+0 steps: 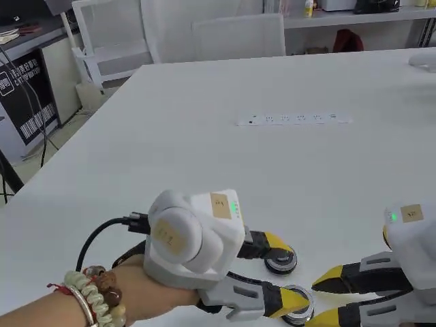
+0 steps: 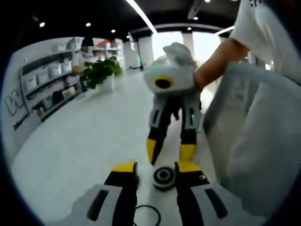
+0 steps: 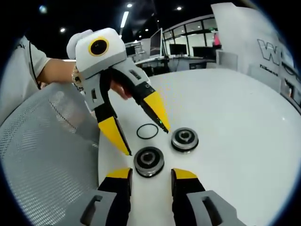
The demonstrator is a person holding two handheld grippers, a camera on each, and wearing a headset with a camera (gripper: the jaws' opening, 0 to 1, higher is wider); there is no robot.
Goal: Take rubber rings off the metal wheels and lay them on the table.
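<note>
Left gripper and right gripper are held spread, nothing pinched. The near wheel should be clamped squarely before its ring is peeled off.

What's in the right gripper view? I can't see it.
Two metal wheels sit on a white table, a nearer wheel and a farther wheel, with a black rubber ring lying flat beside them. The left gripper reaches in from the left, its yellow-tipped jaws spread open close to them, and the right gripper has open jaws rising from the bottom.
</note>
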